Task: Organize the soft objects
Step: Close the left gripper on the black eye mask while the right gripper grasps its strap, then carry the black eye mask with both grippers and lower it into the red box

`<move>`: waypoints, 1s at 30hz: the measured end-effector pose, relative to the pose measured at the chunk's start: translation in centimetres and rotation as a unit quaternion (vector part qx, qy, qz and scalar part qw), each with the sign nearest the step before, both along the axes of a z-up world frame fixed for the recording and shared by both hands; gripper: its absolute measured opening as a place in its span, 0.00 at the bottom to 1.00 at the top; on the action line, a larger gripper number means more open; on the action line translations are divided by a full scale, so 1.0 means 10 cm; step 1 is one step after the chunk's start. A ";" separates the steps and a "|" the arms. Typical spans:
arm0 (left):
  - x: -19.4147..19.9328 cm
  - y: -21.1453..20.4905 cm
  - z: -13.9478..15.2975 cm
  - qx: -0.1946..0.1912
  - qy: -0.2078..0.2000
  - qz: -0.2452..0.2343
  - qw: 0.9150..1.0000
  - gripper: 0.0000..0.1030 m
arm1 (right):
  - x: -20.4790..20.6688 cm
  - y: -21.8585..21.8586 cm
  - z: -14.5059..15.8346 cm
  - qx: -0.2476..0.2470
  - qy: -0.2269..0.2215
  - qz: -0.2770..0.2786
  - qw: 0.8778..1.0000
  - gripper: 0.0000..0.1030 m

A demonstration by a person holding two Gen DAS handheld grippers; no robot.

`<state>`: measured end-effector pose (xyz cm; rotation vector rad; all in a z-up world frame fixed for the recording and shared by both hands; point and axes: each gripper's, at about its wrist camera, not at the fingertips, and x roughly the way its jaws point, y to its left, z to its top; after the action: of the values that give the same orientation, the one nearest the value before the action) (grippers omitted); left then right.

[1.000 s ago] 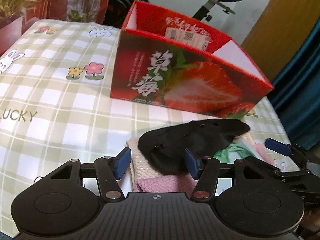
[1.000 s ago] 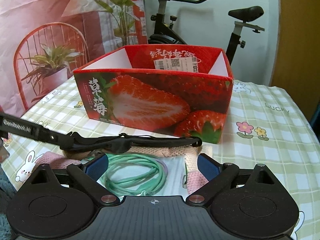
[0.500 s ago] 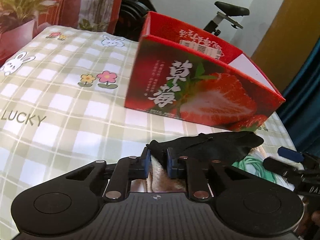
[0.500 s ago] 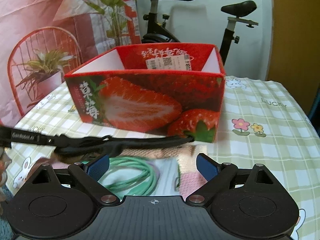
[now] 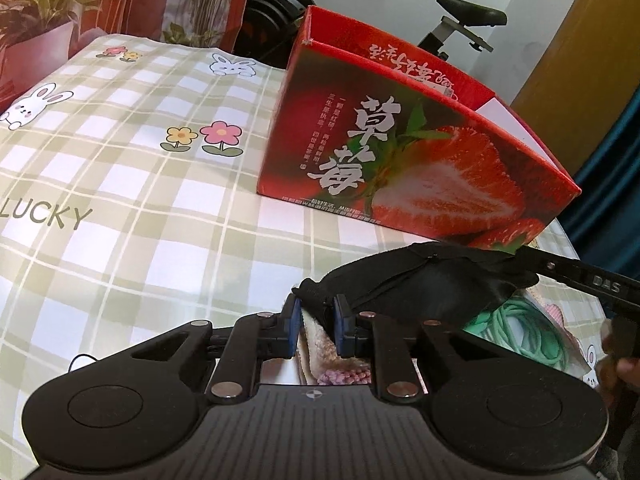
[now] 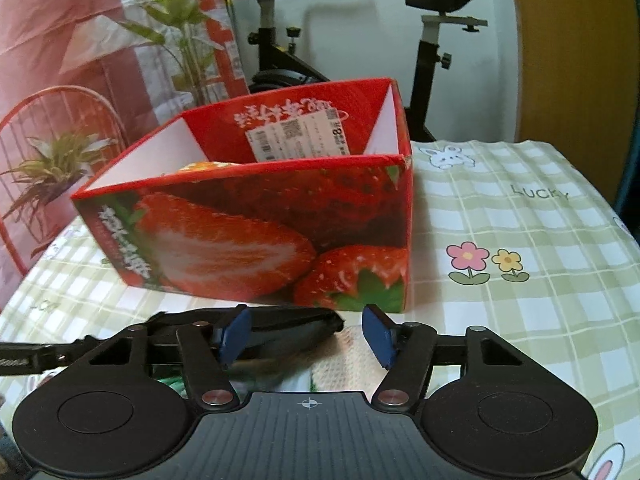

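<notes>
Green-and-white checked cloth printed with rabbits and flowers covers the table (image 5: 132, 184), with a black exercise bike (image 6: 436, 28) behind it against a pale wall. On the table stands a large open red cardboard box printed with strawberries (image 5: 412, 168), white inside, a barcode label stuck to its far inner wall. Just in front of the box lies a small heap of soft things: a black fabric eye mask (image 5: 424, 284) on top, a cream and pink knitted cloth (image 5: 320, 344) beneath it, and a coil of thin green elastic cord (image 5: 524, 332) beside the mask, on the side away from the flowers. The left claw (image 5: 316, 320) has its blue pads pressed together on the near end of the mask. The right claw (image 6: 310, 336) hovers over the heap before the box, pads spread apart, gripping nothing.
</notes>
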<state>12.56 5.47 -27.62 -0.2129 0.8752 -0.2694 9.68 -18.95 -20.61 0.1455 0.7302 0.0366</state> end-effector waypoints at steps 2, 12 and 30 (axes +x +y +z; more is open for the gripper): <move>0.01 0.00 -0.02 -0.003 0.002 0.002 1.000 0.19 | 0.04 0.01 -0.06 -0.001 0.008 -0.002 1.000 0.54; 0.03 0.04 -0.09 -0.018 0.007 0.009 1.000 0.21 | 0.07 0.04 -0.16 0.000 0.025 0.028 0.999 0.37; -0.17 0.09 0.49 -0.011 -0.098 0.016 0.995 0.17 | -0.20 0.09 0.53 0.005 -0.066 0.084 0.994 0.10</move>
<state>10.87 6.36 -22.76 -0.2176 0.6740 -0.2663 7.71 -18.07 -15.28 0.0900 0.6092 0.2090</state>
